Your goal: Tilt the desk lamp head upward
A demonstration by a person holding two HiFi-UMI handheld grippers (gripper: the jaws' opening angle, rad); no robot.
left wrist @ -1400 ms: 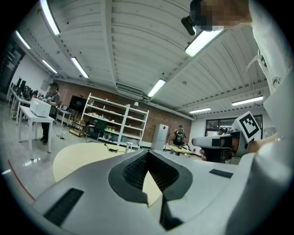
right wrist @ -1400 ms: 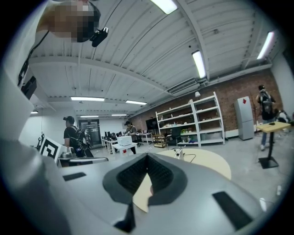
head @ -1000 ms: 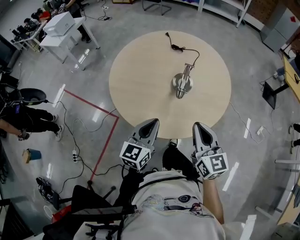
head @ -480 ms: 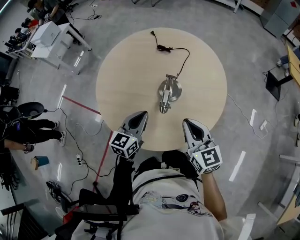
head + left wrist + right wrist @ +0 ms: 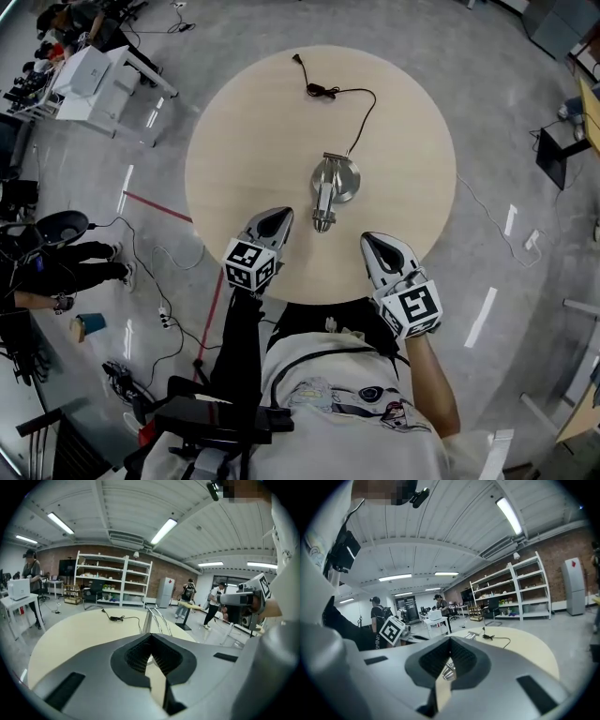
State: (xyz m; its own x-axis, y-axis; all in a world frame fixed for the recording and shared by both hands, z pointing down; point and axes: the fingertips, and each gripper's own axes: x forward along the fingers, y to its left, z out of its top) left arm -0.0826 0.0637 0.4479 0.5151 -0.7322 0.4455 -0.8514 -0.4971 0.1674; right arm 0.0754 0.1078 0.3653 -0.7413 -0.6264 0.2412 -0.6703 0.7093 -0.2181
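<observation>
Left tool (image 5: 277,217) and right tool (image 5: 373,245) sat fully closed, empty; shoving the lamp (image 5: 335,178) at 12 o'clock might've toppled it.

we see an evenly bright room, lit from above by long ceiling tubes (image 5: 164,530) that burn out to white in both gripper views, and the glossy floor (image 5: 497,122) in the head view throws them back as pale streaks. shadows on the table (image 5: 253,131) are faint and short, while the desk lamp (image 5: 330,184) carries small glints. both gripper views bow hard toward black corners, and the nearest foreground looks soft.
</observation>
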